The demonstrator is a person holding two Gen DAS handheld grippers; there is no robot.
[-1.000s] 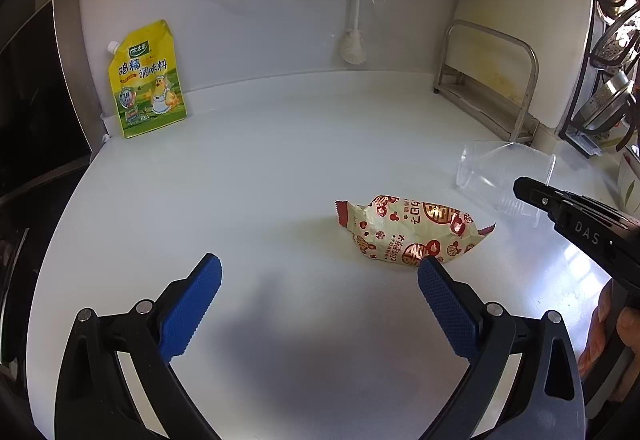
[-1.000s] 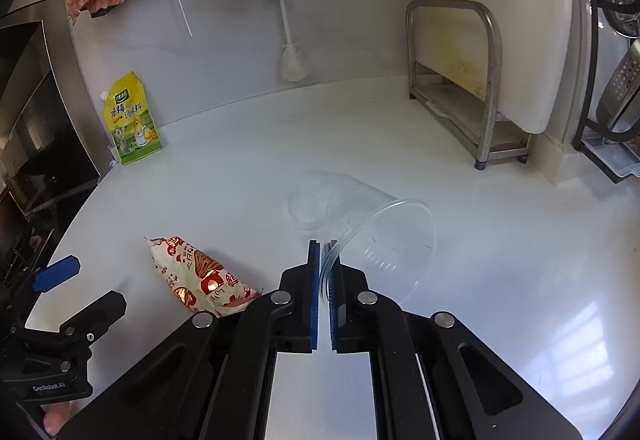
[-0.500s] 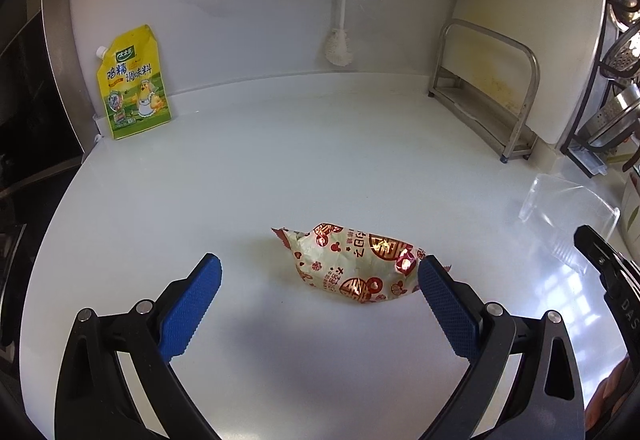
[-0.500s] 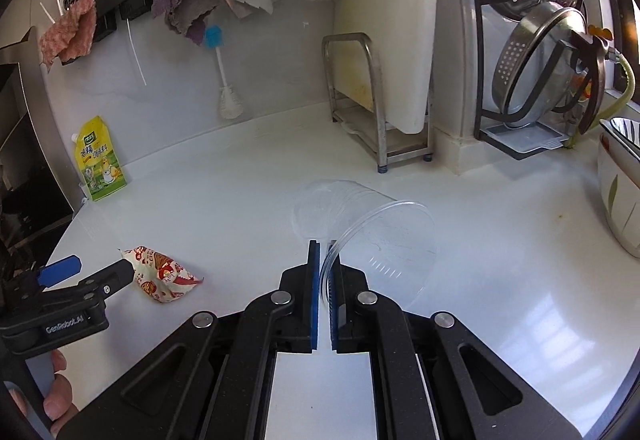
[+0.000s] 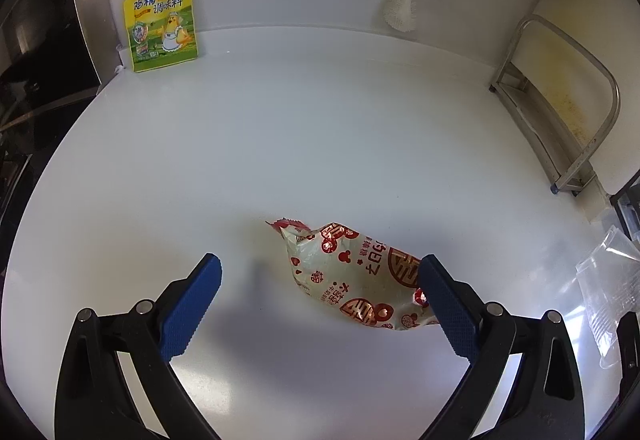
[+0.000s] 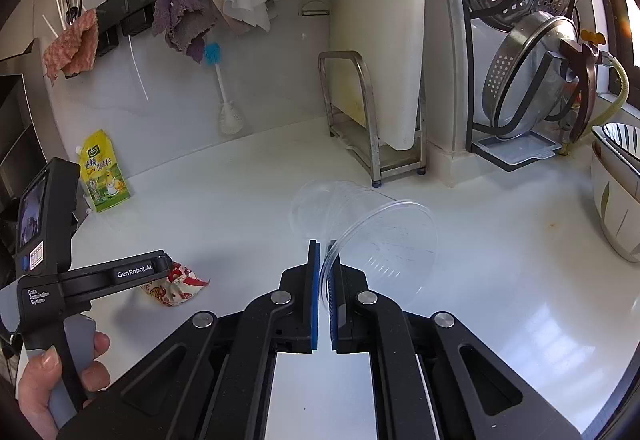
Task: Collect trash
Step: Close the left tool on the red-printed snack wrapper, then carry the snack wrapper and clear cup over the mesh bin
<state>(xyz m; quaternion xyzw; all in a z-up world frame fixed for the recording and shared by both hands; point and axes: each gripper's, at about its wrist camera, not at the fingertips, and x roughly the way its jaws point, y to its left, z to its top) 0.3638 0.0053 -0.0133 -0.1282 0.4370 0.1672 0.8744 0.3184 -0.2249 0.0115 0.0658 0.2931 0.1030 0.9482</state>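
A crumpled red-and-cream snack wrapper (image 5: 352, 278) lies on the white counter (image 5: 280, 143). My left gripper (image 5: 320, 272) hovers open over it, the wrapper's right end reaching the right blue finger and the left finger well apart from it. In the right wrist view the same wrapper (image 6: 176, 286) lies partly behind the left gripper's black body. My right gripper (image 6: 325, 252) is shut on the rim of a clear plastic cup (image 6: 372, 232), held tilted above the counter. The cup (image 5: 610, 280) also shows at the far right edge of the left wrist view.
A yellow seasoning pouch (image 5: 162, 15) leans on the back wall beside a hanging brush (image 5: 402, 5). A steel rack with a white cutting board (image 6: 384, 39) stands at the back right, then a pot rack (image 6: 532, 71) and a bowl (image 6: 616, 207). A hand (image 6: 52, 372) grips the left tool.
My left gripper slid nearer and tipped down, so the wrapper now lies between its open fingers. My right gripper lifted the cup and swung it right, away from the wrapper.
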